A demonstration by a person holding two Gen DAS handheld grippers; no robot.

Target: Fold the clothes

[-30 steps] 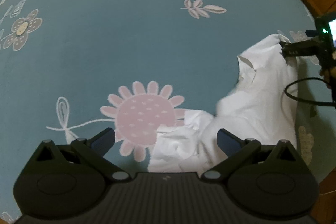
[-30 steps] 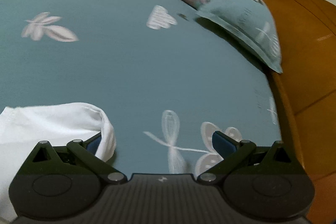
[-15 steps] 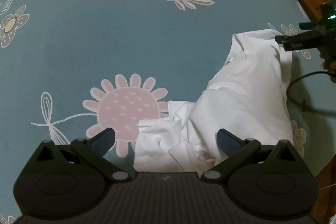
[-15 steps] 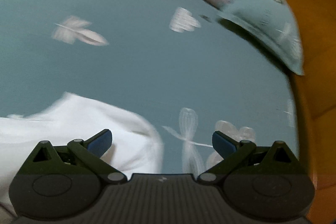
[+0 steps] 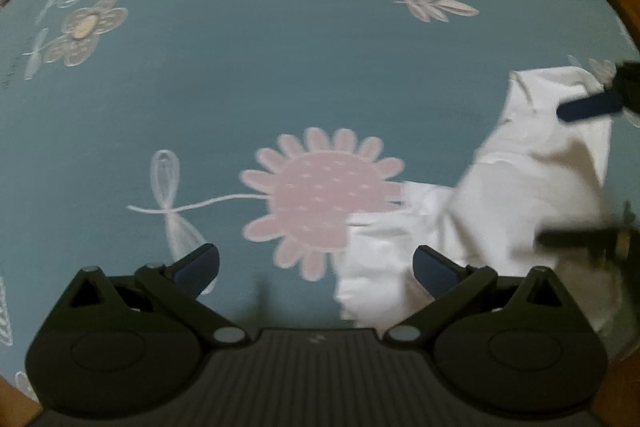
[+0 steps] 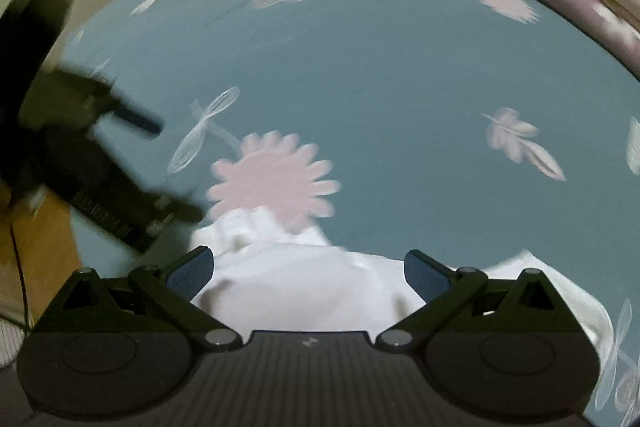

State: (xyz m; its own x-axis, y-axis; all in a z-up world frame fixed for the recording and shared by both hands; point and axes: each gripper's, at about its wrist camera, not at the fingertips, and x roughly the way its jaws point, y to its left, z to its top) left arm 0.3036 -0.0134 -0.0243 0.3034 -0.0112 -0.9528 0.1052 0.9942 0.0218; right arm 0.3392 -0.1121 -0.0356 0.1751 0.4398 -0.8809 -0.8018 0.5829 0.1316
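white shirt lay crumpled on bed, right-forward of left claw | directly under right claw, nearer | both claws wide, empty | long axis ran away-right

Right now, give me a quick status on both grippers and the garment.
Left gripper open, empty. Right gripper open, over the white garment, not gripping. Garment crumpled, unfolded, on the teal floral bedsheet. Nothing in the way.
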